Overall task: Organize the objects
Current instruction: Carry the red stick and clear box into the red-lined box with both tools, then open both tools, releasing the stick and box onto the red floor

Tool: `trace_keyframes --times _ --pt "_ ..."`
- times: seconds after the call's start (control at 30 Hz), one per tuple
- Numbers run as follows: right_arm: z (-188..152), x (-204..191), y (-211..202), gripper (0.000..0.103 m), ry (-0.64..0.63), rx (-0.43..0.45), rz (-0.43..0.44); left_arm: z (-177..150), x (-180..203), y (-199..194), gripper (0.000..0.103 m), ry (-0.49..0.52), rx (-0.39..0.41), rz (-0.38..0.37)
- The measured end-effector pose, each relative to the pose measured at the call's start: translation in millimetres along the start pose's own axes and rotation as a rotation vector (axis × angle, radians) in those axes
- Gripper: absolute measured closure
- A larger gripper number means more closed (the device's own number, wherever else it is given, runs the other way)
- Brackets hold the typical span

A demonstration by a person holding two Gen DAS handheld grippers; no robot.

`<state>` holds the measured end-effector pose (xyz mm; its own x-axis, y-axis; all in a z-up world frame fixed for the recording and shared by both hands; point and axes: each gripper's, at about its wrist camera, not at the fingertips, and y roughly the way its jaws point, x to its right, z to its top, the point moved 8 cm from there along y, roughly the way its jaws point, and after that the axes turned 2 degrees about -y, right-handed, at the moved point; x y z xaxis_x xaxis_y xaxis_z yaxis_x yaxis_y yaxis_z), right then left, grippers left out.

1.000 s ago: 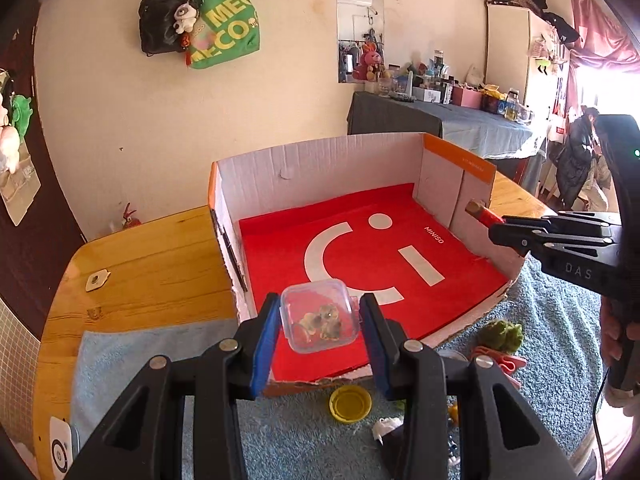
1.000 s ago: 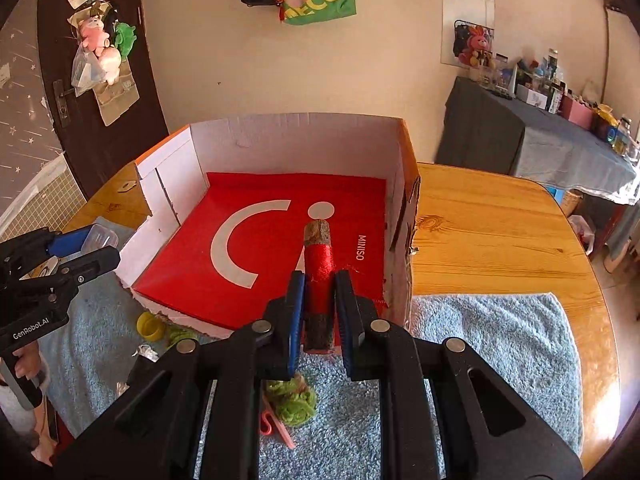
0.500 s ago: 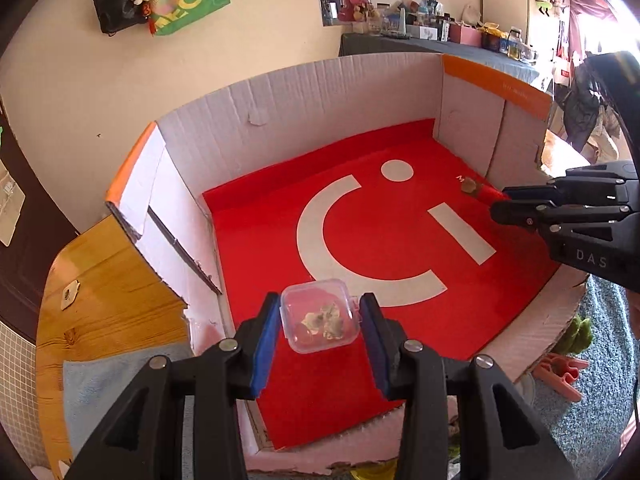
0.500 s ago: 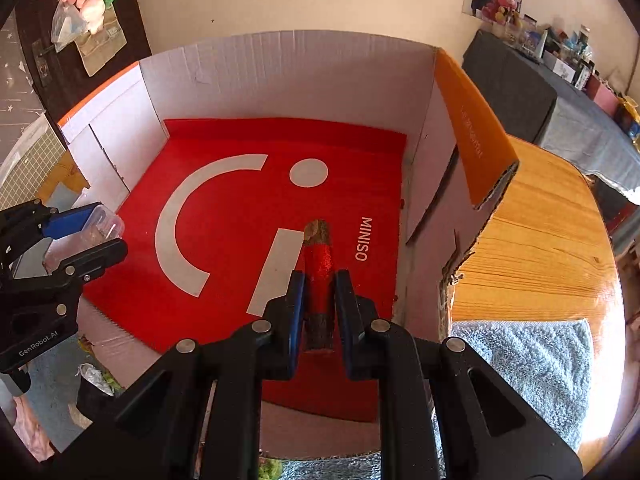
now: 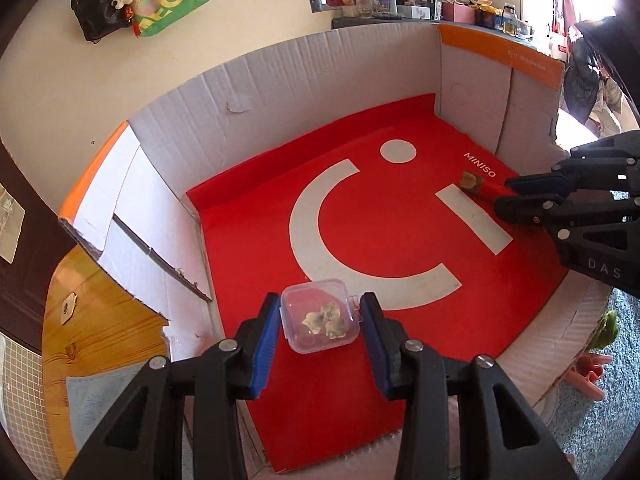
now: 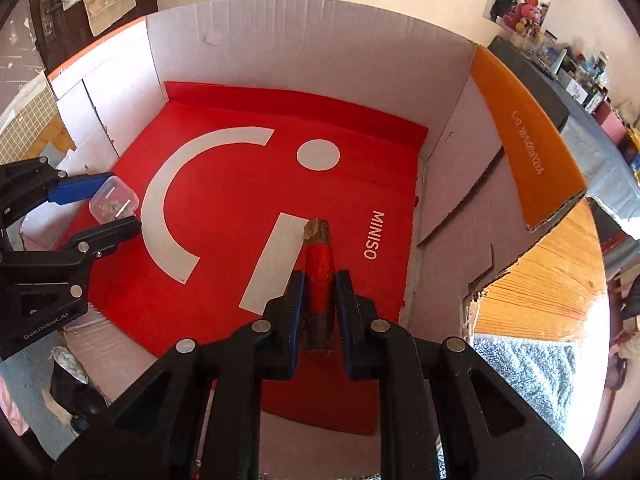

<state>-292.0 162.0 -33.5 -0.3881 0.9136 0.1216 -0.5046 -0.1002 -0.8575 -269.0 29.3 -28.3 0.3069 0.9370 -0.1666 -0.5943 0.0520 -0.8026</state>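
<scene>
Left gripper (image 5: 320, 320) clenched on small clear lidded box (image 5: 318, 316), held over near left part of red liner (image 5: 380, 220) inside cardboard box (image 5: 280, 80). Pale crumpled bits visible through lid. Right gripper (image 6: 318, 300) clamped on red-wrapped wooden stick (image 6: 318, 272), near right wall of box, tip beside MINISO lettering (image 6: 374, 234). Both held items above the liner; contact with it not discernible.

Wooden table (image 6: 536, 280) carries cardboard box (image 5: 304, 80) (grey towel (image 6: 524, 368) alongside).
</scene>
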Motion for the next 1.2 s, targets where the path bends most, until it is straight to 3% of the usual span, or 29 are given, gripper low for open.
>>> trace_keyframes --times 0.5,0.77,1.2 --pt "-0.5 -4.1 -0.1 0.088 -0.013 -0.001 -0.019 -5.5 -0.9 -8.1 0.06 0.031 0.015 0.013" --pt "-0.4 -5.4 -1.3 0.087 -0.012 0.001 -0.029 -5.2 -2.9 -8.0 0.05 0.027 0.02 0.021" --pt "-0.5 -8.5 1.4 0.083 -0.026 0.004 -0.069 -5.4 -5.9 -8.1 0.044 0.01 0.025 0.013"
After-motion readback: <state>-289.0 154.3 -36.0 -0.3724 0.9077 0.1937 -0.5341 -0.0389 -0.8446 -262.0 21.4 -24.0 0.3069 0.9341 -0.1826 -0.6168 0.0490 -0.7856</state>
